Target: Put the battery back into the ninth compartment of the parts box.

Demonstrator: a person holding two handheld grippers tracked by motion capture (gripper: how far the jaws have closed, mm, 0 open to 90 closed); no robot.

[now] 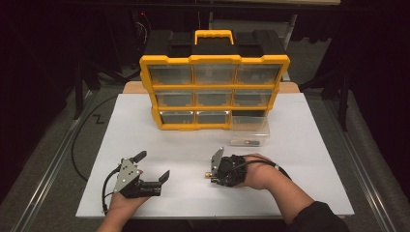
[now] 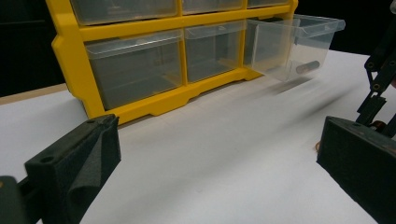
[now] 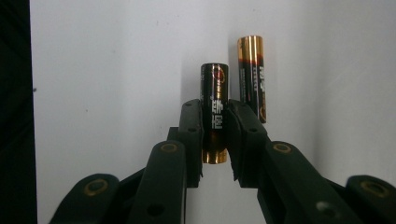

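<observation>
Since the organizer (image 1: pixel 214 79) is the big landmark, from the high view the right gripper (image 1: pixel 216 166) sits well in front of it, pointed down at the table (image 1: pixel 300 145), near the pulled-out drawer (image 1: pixel 250 130). The left gripper (image 2: pixel 205 163) view shows its jaws spread wide, holding nothing. The right gripper view has the pads clamped mid-body on a black battery (image 3: pixel 215 112), a second battery (image 3: pixel 252 77) just beside. I'd guess it's light, rigid and slick, so grabbing the middle seems right.

Left hand-held gripper (image 1: pixel 153 166) agape, right (image 3: pixel 215 135) clamped
</observation>
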